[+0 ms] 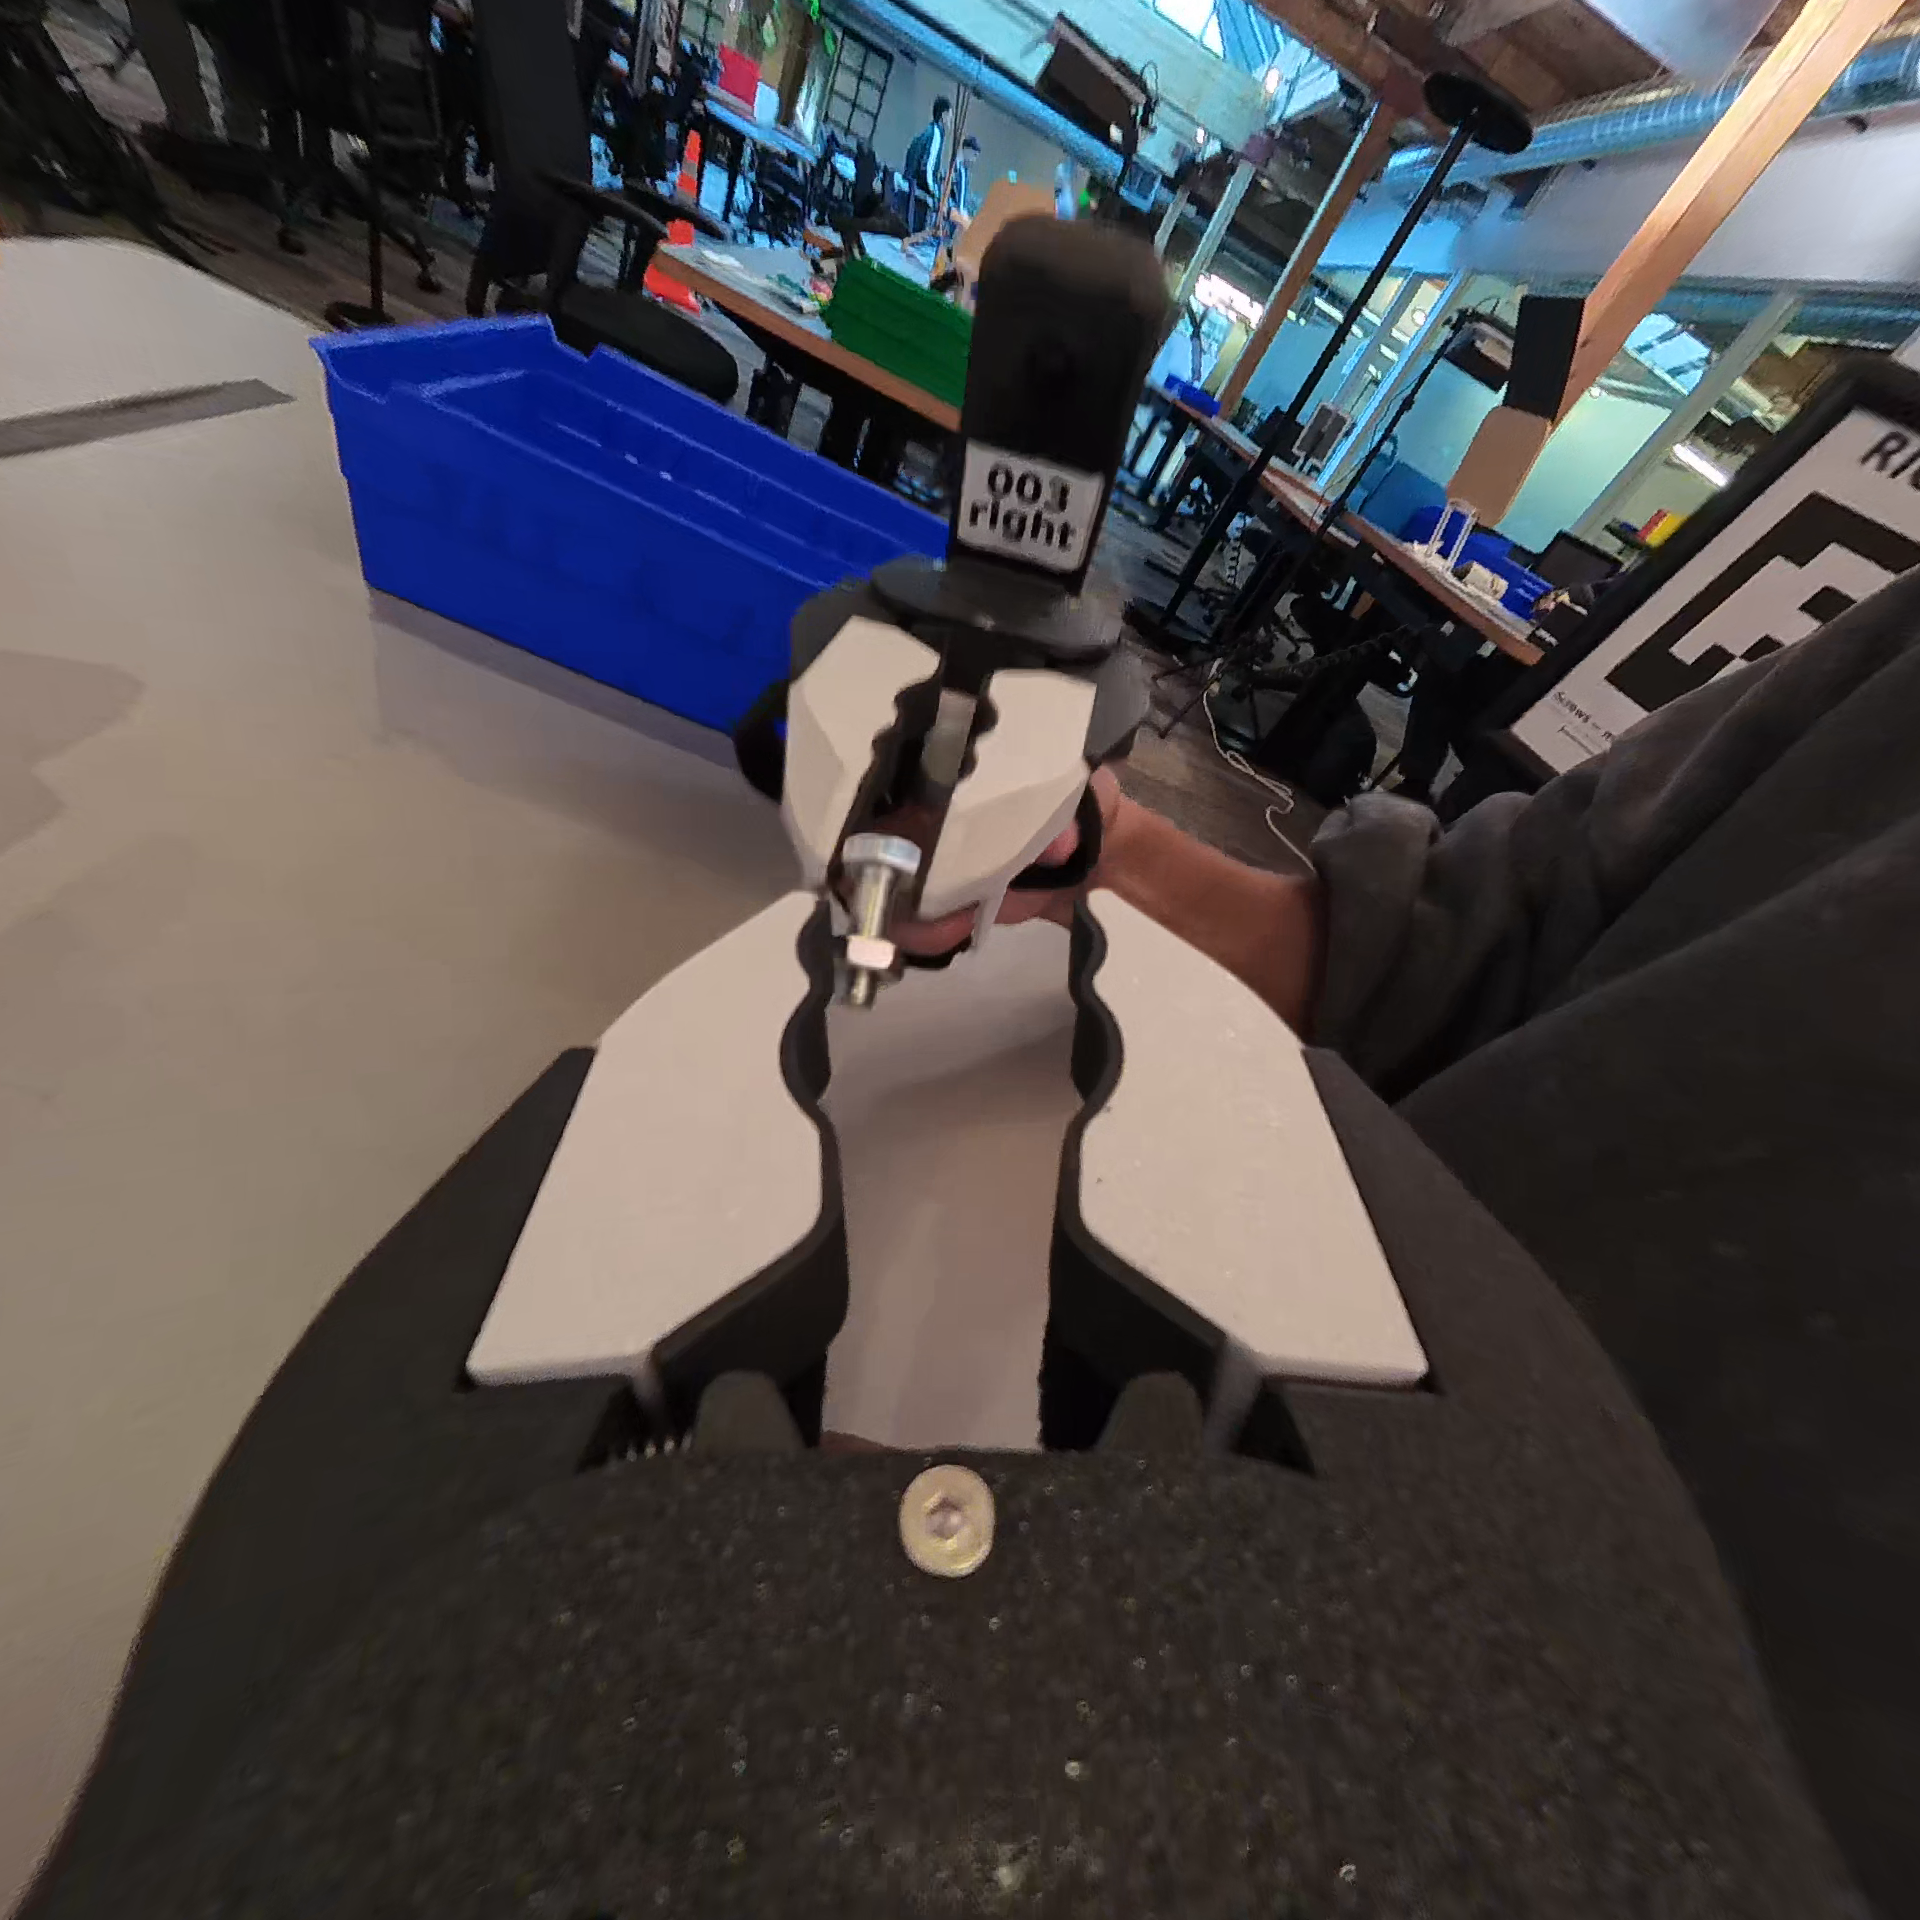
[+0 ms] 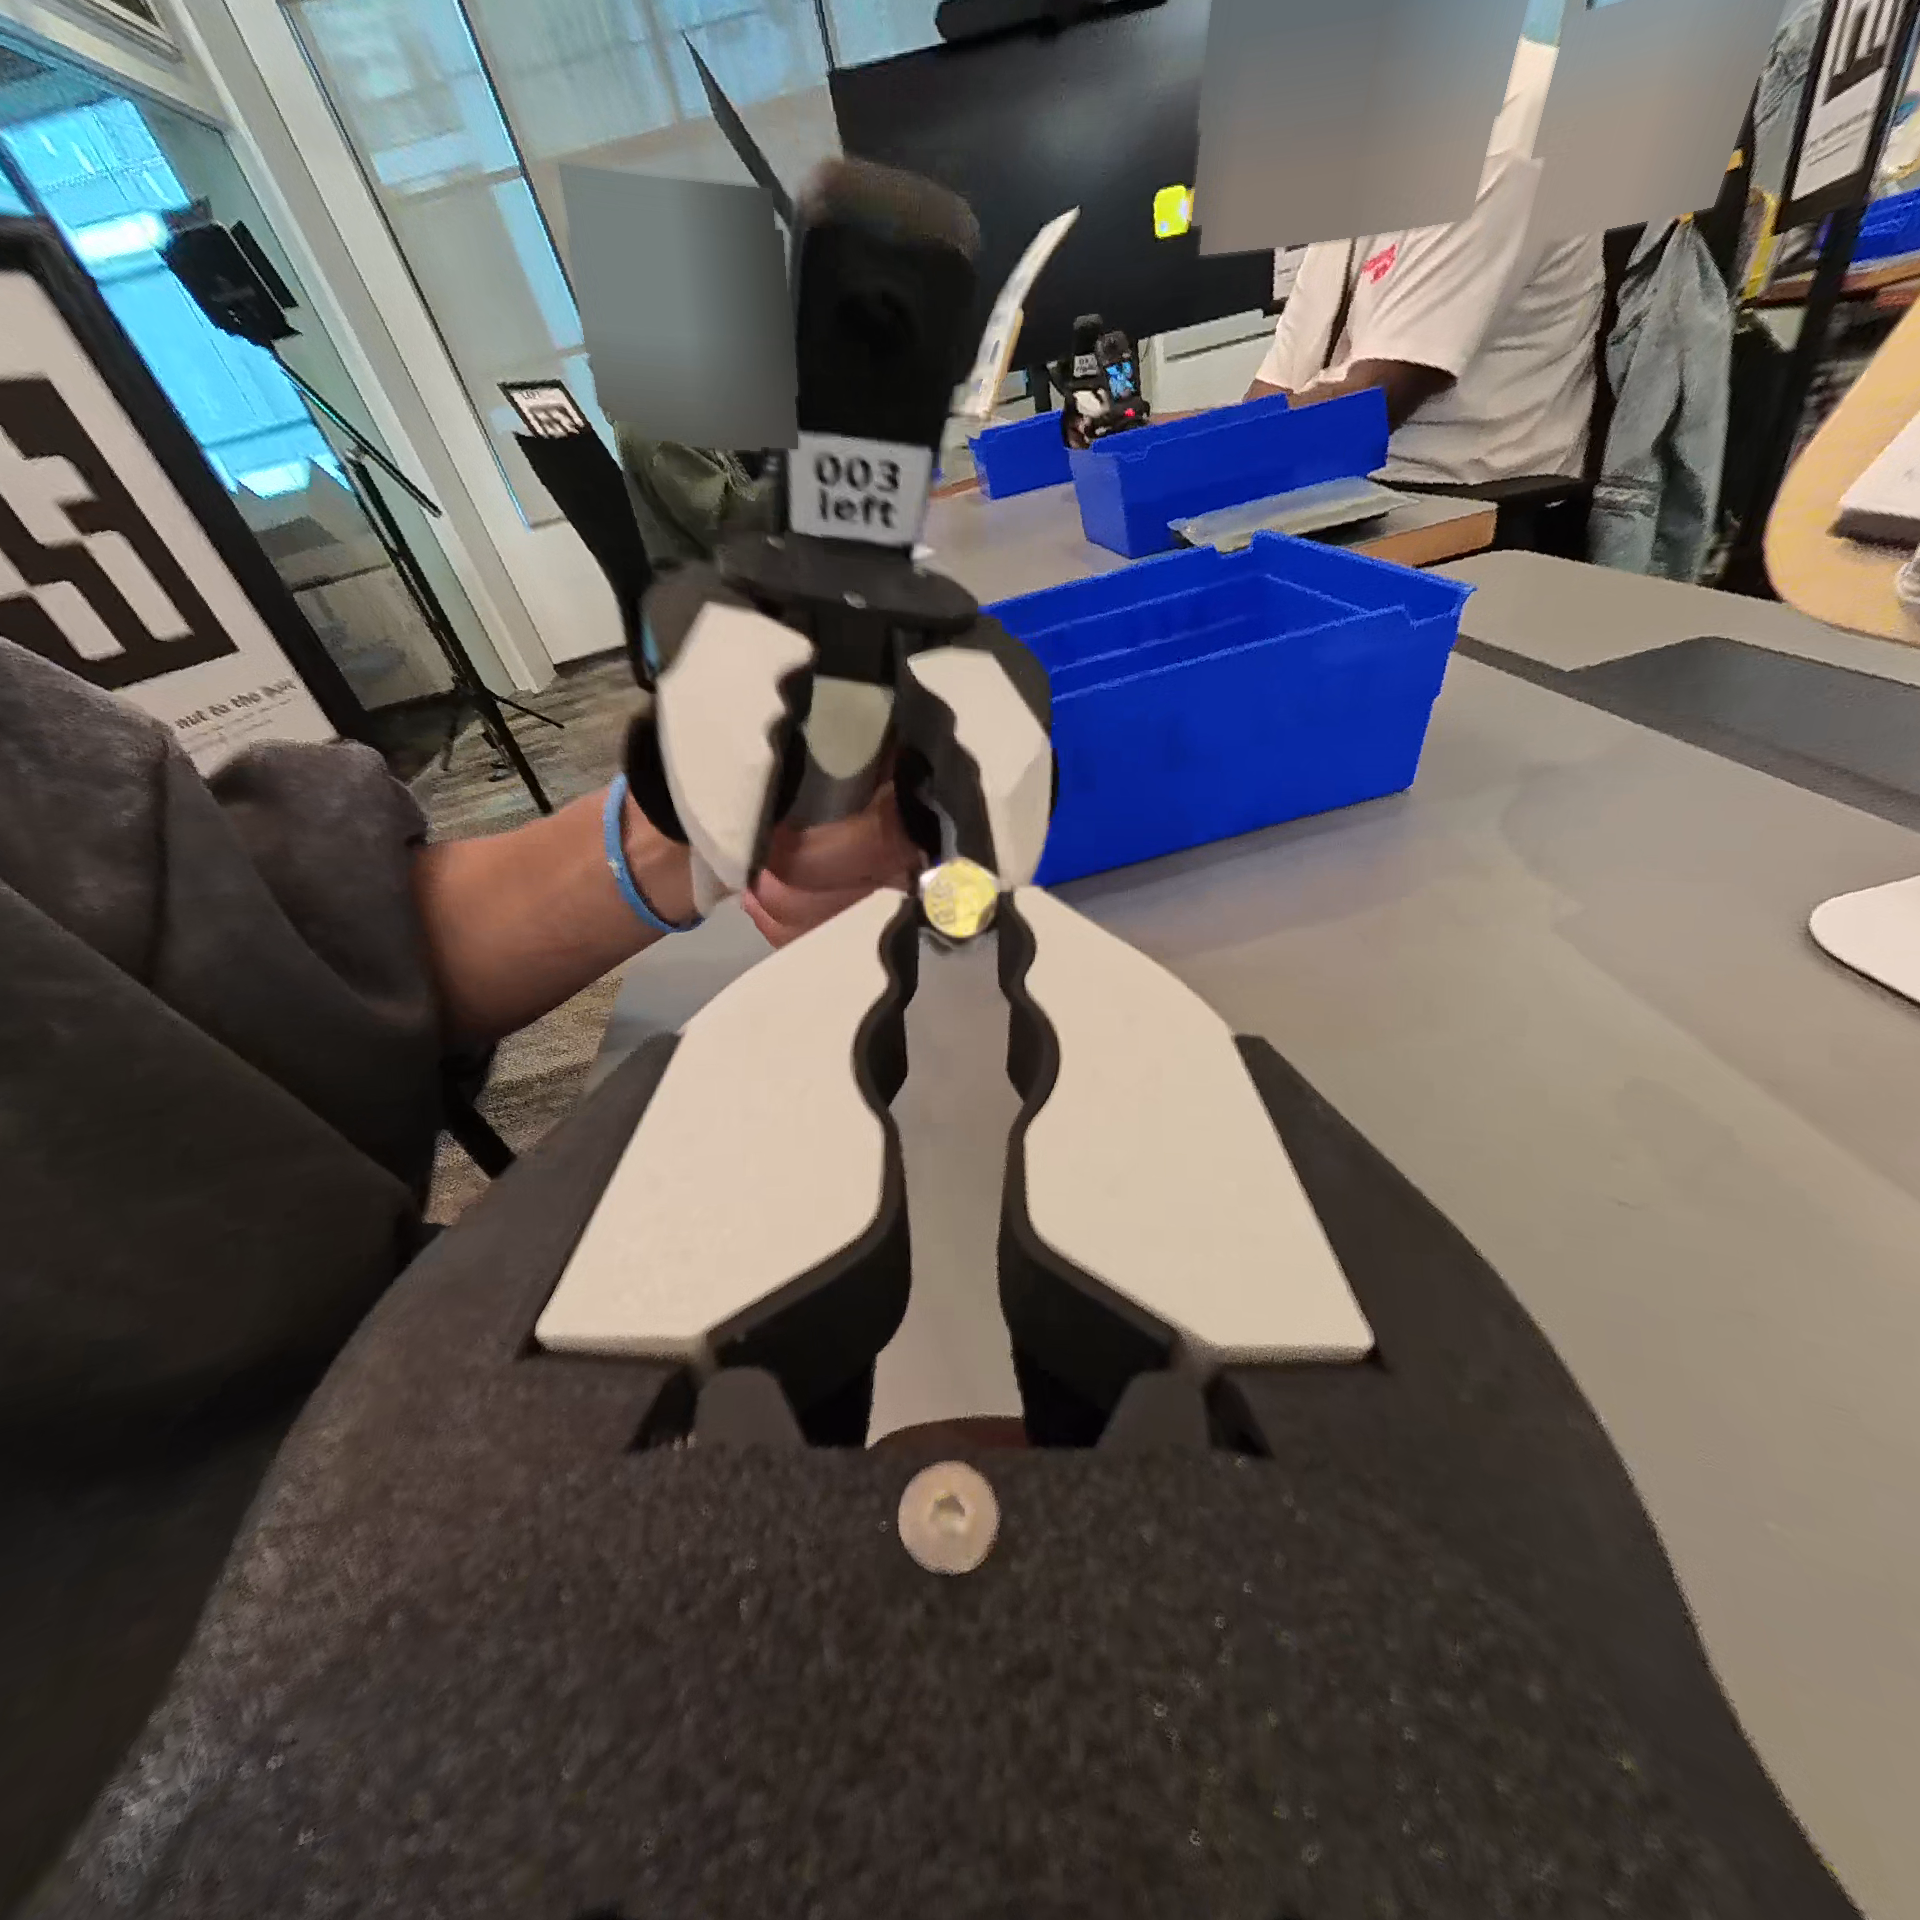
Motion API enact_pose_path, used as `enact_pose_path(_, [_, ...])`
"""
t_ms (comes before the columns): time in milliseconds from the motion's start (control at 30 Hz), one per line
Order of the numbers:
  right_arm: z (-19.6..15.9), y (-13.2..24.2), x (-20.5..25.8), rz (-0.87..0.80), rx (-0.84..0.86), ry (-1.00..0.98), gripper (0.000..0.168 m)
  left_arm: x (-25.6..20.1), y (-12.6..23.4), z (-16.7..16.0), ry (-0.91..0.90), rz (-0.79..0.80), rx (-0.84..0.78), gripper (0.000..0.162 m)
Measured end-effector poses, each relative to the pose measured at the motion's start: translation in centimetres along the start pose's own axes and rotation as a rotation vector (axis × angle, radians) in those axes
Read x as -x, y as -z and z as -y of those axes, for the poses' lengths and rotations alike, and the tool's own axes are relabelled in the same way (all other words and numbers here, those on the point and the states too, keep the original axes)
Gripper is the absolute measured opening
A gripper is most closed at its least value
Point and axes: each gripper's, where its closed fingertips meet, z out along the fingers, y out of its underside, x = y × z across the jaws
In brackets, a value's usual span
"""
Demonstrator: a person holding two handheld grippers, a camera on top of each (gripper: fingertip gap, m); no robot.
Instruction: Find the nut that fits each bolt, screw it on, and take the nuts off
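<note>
Bolt: the silver steel hex-head bolt (image 1: 875, 902) sits mid-frame in the left wrist view, held in the air above the grey worktop (image 1: 260, 831), threaded end pointing down toward the camera.
Nut: the small silver hex nut (image 1: 869, 951) is on the thread, close to the bolt's free end.
Right claw: the right claw (image 2: 958, 927) is nearly together and clamped on the bolt just behind its head, which faces the right wrist camera.
Left claw: the left claw (image 1: 948, 920) is wide apart and holds nothing. The nut lies inside the gap, hard against the finger on the picture's left; whether it touches can't be told.
Step in hand: probably gripping the nut to turn it; whether on or off isn't clear from here.
Doing it well: centre the nut between both left fingers before closing, pinch on the flats, and keep the left claw in line with the bolt so it doesn't cock. The right claw must stay firm, or the bolt will spin.
Background: a blue plastic bin (image 1: 582, 520) stands on the worktop, upper left.
</note>
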Motion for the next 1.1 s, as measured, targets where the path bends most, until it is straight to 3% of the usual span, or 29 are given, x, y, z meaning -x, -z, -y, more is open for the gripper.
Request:
enact_pose_path(133, [1.9, 1.0, 0.5, 0.047, -0.106, -0.049, 0.014, 0.9, -0.3, -1.3, 0.002, 0.033, 0.05, 0.042])
enact_pose_path(400, [3.3, 1.6, -0.1, 0.168, -0.313, -0.308, 0.014, -0.3, 0.2, 1.4, -0.135, 0.094, -0.05, 0.041])
enact_pose_path(733, [1.4, 0.3, 0.0, -0.001, -0.036, -0.137, 0.014, -0.2, -1.3, -1.0, -0.131, 0.129, 0.118, 0.053])
enact_pose_path(833, [1.6, -0.3, 1.1, 0.039, -0.028, -0.133, 0.014, 0.0, -2.3, -2.0, -0.136, 0.13, 0.152, 0.053])
enact_pose_path(1100, [0.0, 0.6, -0.4, -0.035, 0.091, -0.115, 0.015, 1.0, -0.5, -1.5, -0.128, 0.18, 0.148, 0.055])
